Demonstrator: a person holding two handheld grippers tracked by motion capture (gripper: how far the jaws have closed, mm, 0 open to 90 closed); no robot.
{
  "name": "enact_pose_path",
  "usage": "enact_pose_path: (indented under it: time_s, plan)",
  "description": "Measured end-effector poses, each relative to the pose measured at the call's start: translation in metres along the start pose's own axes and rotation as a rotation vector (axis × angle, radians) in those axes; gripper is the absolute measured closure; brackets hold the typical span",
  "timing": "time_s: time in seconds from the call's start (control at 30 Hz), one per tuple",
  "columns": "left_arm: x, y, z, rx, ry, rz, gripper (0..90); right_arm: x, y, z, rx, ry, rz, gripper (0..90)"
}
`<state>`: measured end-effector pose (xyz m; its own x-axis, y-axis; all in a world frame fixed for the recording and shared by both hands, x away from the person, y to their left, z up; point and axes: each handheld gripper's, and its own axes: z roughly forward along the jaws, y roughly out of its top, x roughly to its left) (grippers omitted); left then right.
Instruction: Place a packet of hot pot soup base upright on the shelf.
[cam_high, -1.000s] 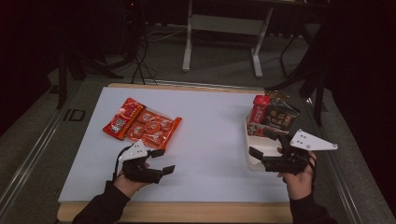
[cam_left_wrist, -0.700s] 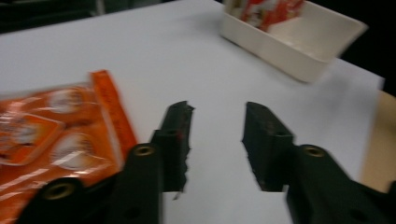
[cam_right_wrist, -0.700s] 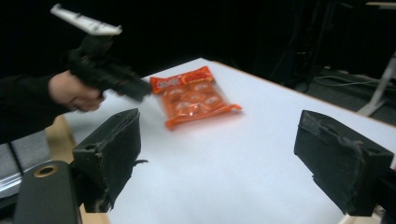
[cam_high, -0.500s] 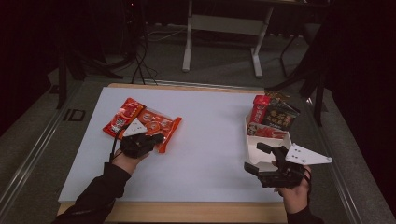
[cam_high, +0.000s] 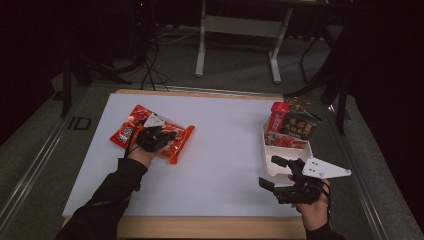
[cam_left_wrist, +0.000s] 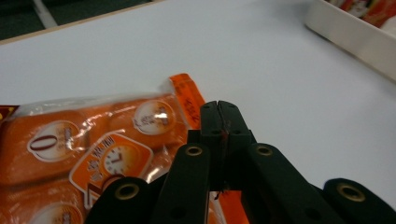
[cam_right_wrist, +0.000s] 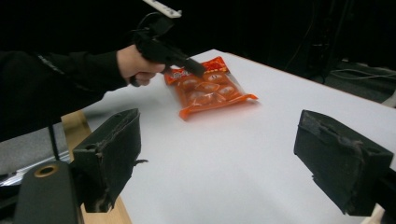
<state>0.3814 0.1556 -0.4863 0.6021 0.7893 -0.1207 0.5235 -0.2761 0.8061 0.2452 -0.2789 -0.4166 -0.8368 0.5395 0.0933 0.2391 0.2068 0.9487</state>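
An orange bag of wrapped snacks (cam_high: 129, 126) lies flat at the table's left. My left gripper (cam_high: 170, 136) is over its right half with the jaws pressed together. In the left gripper view the shut tips (cam_left_wrist: 222, 109) sit just above the bag (cam_left_wrist: 70, 140) near its sealed edge, and a thin red sliver shows in the seam between them; whether film is pinched I cannot tell. The right gripper (cam_high: 269, 171) is open and holds nothing, at the front right beside a white tray (cam_high: 285, 151). The right gripper view shows its jaws (cam_right_wrist: 215, 154) wide apart, and the bag (cam_right_wrist: 210, 93) farther off.
The tray holds red and dark snack packets (cam_high: 292, 122) standing at its far end. Its wall (cam_left_wrist: 355, 37) shows at the upper right of the left gripper view. The white tabletop (cam_high: 225, 145) lies bare between bag and tray. Dark floor and stand legs surround the table.
The left gripper moved from the front of the table onto the bag and went from open to shut. The right gripper drew back toward the front edge, still open. The bag has not shifted.
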Motion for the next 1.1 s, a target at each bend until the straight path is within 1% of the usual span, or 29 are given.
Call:
enact_pose_path:
  time_s: [0.03, 0.07, 0.13, 0.2, 0.23, 0.37, 0.4, 0.43, 0.57, 0.73, 0.77, 0.83, 0.9, 0.93, 0.97, 1.0, 1.03, 1.1]
  plan:
    - [0.002, 0.002, 0.003, 0.003, 0.009, 0.000, 89.9, 0.000, 0.000, 0.000, 0.001, 0.003, 0.000, 14.7]
    - [0.005, 0.003, 0.006, 0.005, 0.008, -0.008, 90.0, 0.000, -0.001, 0.001, 0.000, 0.009, 0.000, 14.7]
    - [0.009, 0.006, 0.013, 0.011, 0.026, -0.012, 90.0, 0.001, -0.001, 0.002, 0.007, 0.006, -0.007, 14.7]
    - [0.013, 0.007, 0.019, 0.015, 0.022, -0.031, 90.0, 0.001, -0.002, 0.003, 0.009, 0.015, -0.007, 14.7]
    - [0.015, 0.008, 0.024, 0.022, 0.035, -0.030, 90.0, 0.001, -0.002, 0.003, 0.008, 0.017, -0.008, 14.7]
    - [0.019, 0.012, 0.040, 0.061, 0.056, -0.006, 90.0, 0.001, -0.002, 0.005, 0.009, 0.023, -0.006, 14.8]
    - [0.021, 0.012, 0.043, 0.062, 0.057, -0.014, 90.0, 0.001, -0.003, 0.005, 0.010, 0.027, -0.010, 14.9]
    - [0.023, 0.012, 0.047, 0.073, 0.066, -0.015, 90.0, 0.001, -0.003, 0.006, 0.010, 0.033, -0.008, 14.9]
    - [0.030, 0.015, 0.061, 0.115, 0.083, -0.018, 90.0, 0.002, -0.003, 0.008, 0.020, 0.039, -0.009, 14.9]
    - [0.034, 0.017, 0.077, 0.131, 0.089, -0.038, 90.0, 0.002, -0.003, 0.007, 0.019, 0.040, -0.012, 14.9]
    - [0.034, 0.017, 0.079, 0.143, 0.096, -0.033, 90.0, 0.002, -0.003, 0.007, 0.019, 0.039, -0.013, 14.9]
    - [0.035, 0.019, 0.083, 0.137, 0.098, -0.039, 90.0, 0.001, -0.004, 0.007, 0.020, 0.042, -0.010, 14.9]
    - [0.036, 0.022, 0.085, 0.152, 0.113, -0.035, 90.0, 0.001, -0.004, 0.007, 0.024, 0.044, -0.011, 14.9]
    - [0.037, 0.023, 0.086, 0.155, 0.113, -0.036, 90.0, 0.001, -0.004, 0.007, 0.024, 0.046, -0.009, 15.0]
    - [0.037, 0.024, 0.088, 0.168, 0.116, -0.034, 90.0, 0.001, -0.004, 0.008, 0.025, 0.047, -0.009, 15.0]
    - [0.037, 0.025, 0.090, 0.178, 0.125, -0.024, 90.0, 0.002, -0.005, 0.008, 0.026, 0.046, -0.011, 15.0]
    - [0.037, 0.025, 0.092, 0.190, 0.120, -0.019, 90.0, 0.002, -0.005, 0.009, 0.028, 0.048, -0.013, 15.0]
    - [0.038, 0.026, 0.095, 0.199, 0.120, -0.006, 90.0, 0.003, -0.005, 0.010, 0.029, 0.051, -0.015, 15.0]
